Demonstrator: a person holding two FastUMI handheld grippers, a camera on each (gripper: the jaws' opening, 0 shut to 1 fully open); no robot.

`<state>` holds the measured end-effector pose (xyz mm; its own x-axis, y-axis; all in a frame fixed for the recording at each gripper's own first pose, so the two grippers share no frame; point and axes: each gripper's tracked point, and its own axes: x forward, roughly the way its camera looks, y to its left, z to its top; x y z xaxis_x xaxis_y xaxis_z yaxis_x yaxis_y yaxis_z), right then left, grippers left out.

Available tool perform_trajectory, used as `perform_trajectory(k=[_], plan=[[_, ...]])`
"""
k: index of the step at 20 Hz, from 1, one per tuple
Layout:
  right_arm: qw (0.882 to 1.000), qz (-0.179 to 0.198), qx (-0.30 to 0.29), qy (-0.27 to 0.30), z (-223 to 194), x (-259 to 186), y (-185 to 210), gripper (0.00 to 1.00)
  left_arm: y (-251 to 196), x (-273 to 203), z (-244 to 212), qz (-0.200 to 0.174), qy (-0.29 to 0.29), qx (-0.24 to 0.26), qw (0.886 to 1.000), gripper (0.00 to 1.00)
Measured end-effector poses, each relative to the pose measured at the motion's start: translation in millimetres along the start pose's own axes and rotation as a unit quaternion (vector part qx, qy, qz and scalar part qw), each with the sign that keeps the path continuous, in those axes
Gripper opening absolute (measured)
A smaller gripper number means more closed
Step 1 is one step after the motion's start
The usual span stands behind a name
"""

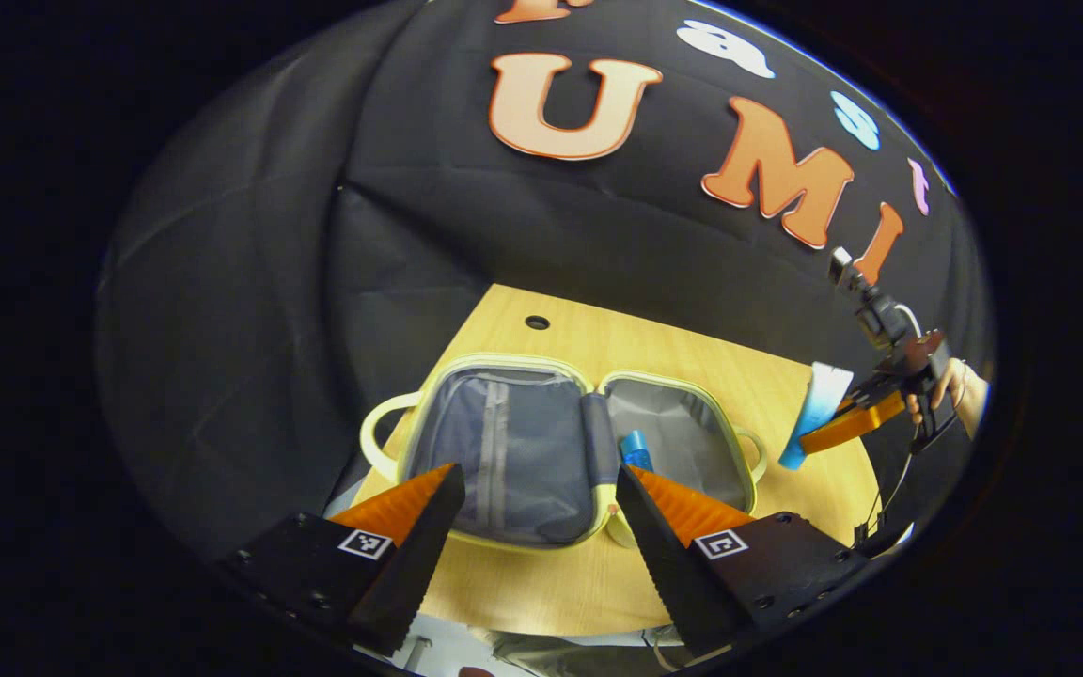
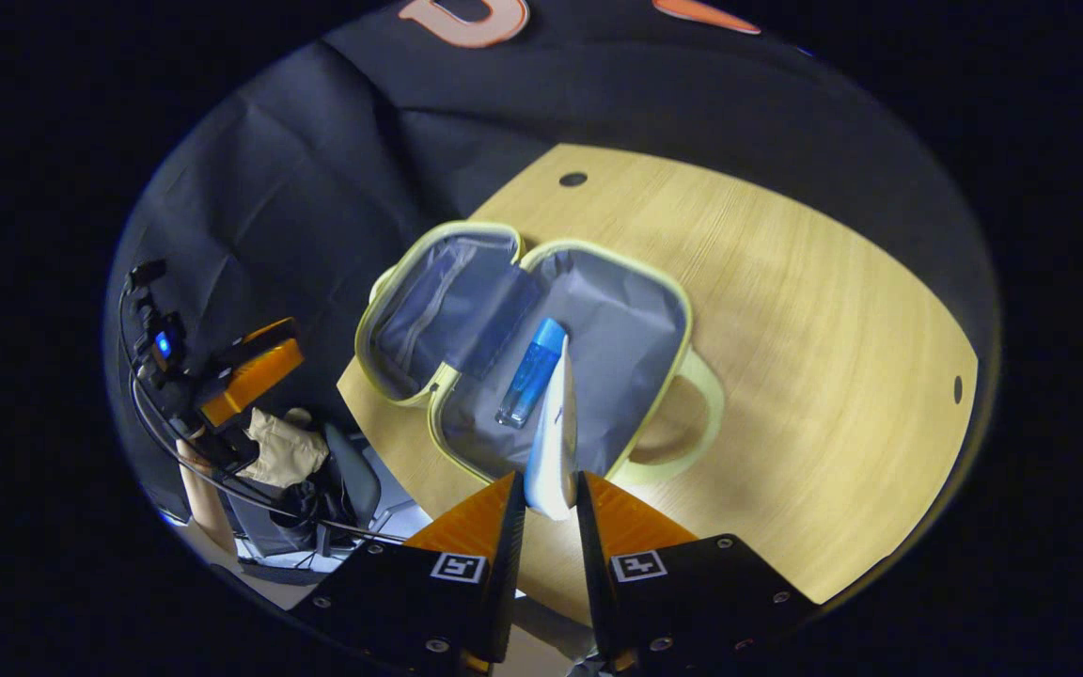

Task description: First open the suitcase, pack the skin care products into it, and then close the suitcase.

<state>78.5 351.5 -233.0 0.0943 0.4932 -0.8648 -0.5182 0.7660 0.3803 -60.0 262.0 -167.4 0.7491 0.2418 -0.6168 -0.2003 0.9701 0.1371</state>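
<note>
One bottle already lying in the open suitcase; packing, right gripper clamping a tube just above it, needing lowering and release. Left gripper hanging apart.

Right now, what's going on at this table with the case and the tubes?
A person is packing an open suitcase lying flat on the wooden table. A blue bottle already lies in one half. The right claw is shut on a white and blue tube, held above the table near the case. The left claw hangs open and empty over the case's near edge.
</note>
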Motion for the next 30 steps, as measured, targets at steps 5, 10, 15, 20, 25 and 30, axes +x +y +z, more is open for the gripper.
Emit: perform_trajectory(k=[5,10,15,20,25,30], plan=[[0.998,-0.016,0.015,0.067,3.5,68.9,-4.4,0.35,51.6,-23.6,-36.8,0.053,0.005,-0.029,0.998,1.0],[0.994,-0.039,0.034,0.092,-0.1,113.1,-15.7,0.35,82.9,-36.6,-67.3,0.08,0.021,-0.064,0.995,1.0],[0.995,-0.033,0.065,0.063,12.9,102.4,-7.7,0.77,95.4,-33.5,-81.8,0.089,0.028,-0.09,0.992,1.0],[0.999,-0.04,0.035,-0.002,20.3,70.6,-4.8,0.96,99.0,-9.1,-88.0,0.078,0.03,-0.143,0.986,1.0],[0.997,-0.001,0.014,-0.072,16.8,48.1,29.8,0.96,120.9,27.3,-82.3,0.056,0.028,-0.234,0.97,0.97],[0.991,-0.001,0.0,-0.133,9.8,37.3,48.6,0.96,164.8,82.8,-66.1,0.051,0.037,-0.271,0.96,0.98]])
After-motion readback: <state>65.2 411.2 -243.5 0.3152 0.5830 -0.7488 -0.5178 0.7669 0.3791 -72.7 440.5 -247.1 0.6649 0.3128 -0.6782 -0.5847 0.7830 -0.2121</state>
